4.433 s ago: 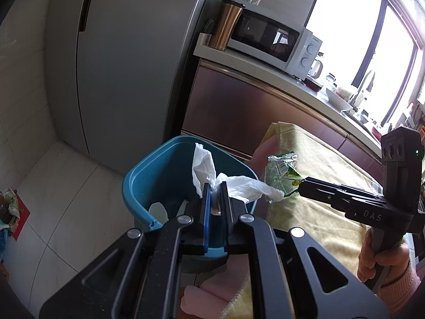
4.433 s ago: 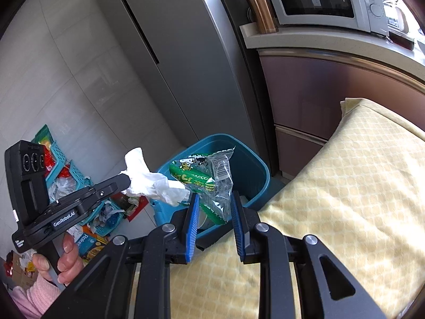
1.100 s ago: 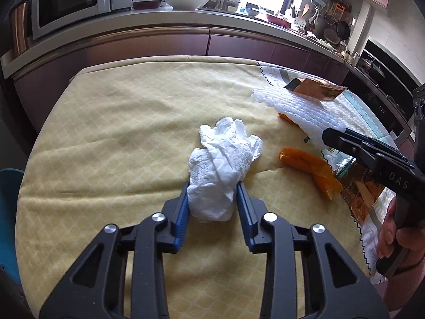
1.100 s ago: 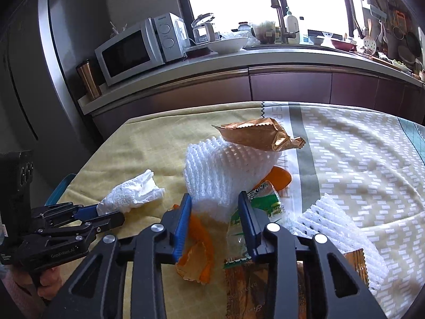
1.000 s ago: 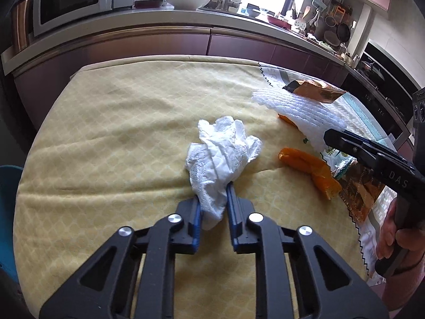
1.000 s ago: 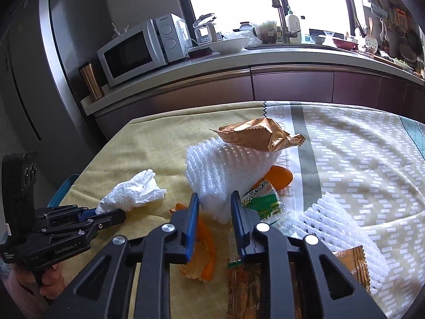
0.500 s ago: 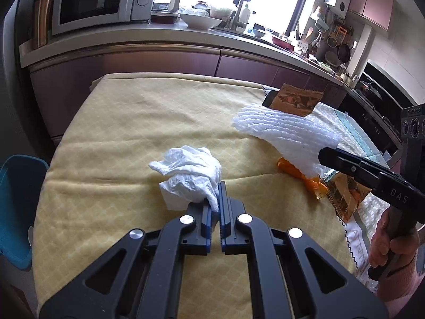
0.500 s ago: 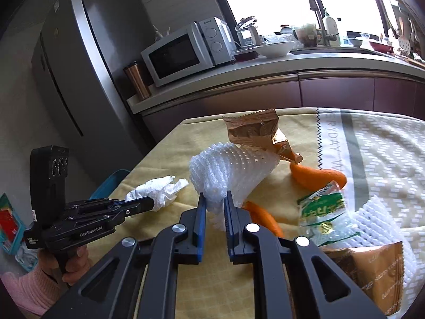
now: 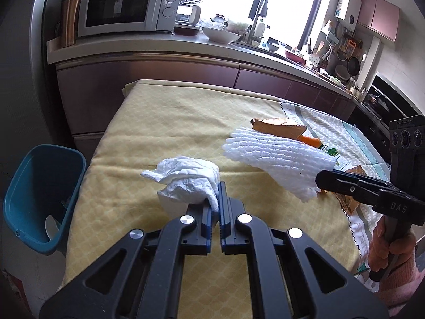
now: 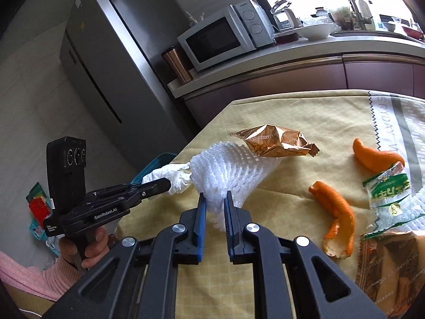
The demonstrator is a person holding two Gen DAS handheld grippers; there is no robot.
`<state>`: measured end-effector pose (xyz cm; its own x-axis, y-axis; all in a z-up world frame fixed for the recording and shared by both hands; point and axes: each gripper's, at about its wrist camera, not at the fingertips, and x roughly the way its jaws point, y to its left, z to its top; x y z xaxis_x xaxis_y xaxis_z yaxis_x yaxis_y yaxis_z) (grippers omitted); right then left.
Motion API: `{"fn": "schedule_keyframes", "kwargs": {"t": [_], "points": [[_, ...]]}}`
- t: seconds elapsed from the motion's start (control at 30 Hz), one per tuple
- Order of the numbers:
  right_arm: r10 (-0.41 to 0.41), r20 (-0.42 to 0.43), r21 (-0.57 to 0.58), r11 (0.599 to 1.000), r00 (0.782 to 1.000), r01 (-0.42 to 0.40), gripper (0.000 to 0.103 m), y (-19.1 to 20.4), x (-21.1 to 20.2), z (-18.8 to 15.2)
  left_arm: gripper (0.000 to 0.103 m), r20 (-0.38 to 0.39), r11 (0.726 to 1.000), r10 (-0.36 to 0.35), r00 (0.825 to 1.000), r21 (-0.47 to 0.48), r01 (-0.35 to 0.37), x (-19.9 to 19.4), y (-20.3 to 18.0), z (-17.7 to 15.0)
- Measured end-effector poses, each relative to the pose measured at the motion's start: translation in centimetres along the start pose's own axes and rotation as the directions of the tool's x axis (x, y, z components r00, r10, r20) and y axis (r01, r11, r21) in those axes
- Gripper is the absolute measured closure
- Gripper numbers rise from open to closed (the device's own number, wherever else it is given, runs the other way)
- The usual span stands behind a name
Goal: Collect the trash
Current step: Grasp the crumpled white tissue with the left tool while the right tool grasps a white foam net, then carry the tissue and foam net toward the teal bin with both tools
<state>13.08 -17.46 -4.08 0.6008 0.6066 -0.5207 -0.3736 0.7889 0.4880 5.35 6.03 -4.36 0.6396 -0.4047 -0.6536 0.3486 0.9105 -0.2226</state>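
My left gripper (image 9: pixel 218 194) is shut on a crumpled white tissue (image 9: pixel 186 180), lifted just above the yellow tablecloth (image 9: pixel 170 122). The right gripper (image 10: pixel 214 200) is shut on a white foam fruit net (image 10: pixel 225 170) and holds it off the cloth, with a copper foil wrapper (image 10: pixel 273 143) resting on the net's far side. From the left wrist view the net (image 9: pixel 279 159) hangs from the right gripper (image 9: pixel 322 179). From the right wrist view the tissue (image 10: pixel 175 176) sits in the left gripper (image 10: pixel 167 184). A teal bin (image 9: pixel 39 194) stands on the floor off the table's left edge.
Orange peels (image 10: pixel 337 220) (image 10: pixel 374 156), a green snack packet (image 10: pixel 390 188), another foam net (image 10: pixel 414 215) and a brown wrapper (image 10: pixel 390 268) lie on the cloth at right. A counter with a microwave (image 9: pixel 124 8) runs behind the table. A fridge (image 10: pixel 111 61) stands beyond the bin.
Both grippers shut on their items and lifted them off the cloth. The tissue and the foam net, with the foil wrapper on it, have swung left toward the bin side.
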Motion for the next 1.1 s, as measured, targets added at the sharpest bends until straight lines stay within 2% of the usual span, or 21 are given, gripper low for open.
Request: {"fn": "schedule_keyframes", "kwargs": {"t": [0.07,0.23,0.37,0.57,0.83,1.1], "points": [[0.048,-0.005,0.008,0.999,0.999,-0.048,0.091,0.2,0.2,-0.1,0.098,0.005,1.0,0.007,1.0,-0.006,-0.007,-0.4,0.4,-0.1],[0.111,0.009,0.017,0.994,0.994,-0.111,0.091,0.6,0.0,0.0,0.098,0.018,0.999,0.023,1.0,-0.029,-0.023,-1.4,1.9,-0.4],[0.129,0.048,0.041,0.99,0.99,-0.131,0.091,0.0,-0.7,0.6,0.098,0.025,0.998,0.036,0.999,-0.046,-0.035,-2.0,2.5,-0.6],[0.104,0.085,0.052,0.993,0.991,-0.109,0.091,-0.5,-1.4,1.2,0.098,0.037,0.998,0.034,0.999,-0.049,-0.032,-2.4,2.7,-0.6],[0.068,0.086,-0.008,0.998,0.994,-0.068,0.091,0.3,-1.0,1.5,0.098,0.061,0.999,0.034,0.998,-0.026,-0.033,-3.1,2.2,-0.5],[0.075,0.069,-0.063,0.995,0.995,-0.071,0.091,1.6,0.5,1.9,0.098,0.084,0.998,0.06,0.995,-0.012,-0.059,-4.4,2.1,-0.6]]}}
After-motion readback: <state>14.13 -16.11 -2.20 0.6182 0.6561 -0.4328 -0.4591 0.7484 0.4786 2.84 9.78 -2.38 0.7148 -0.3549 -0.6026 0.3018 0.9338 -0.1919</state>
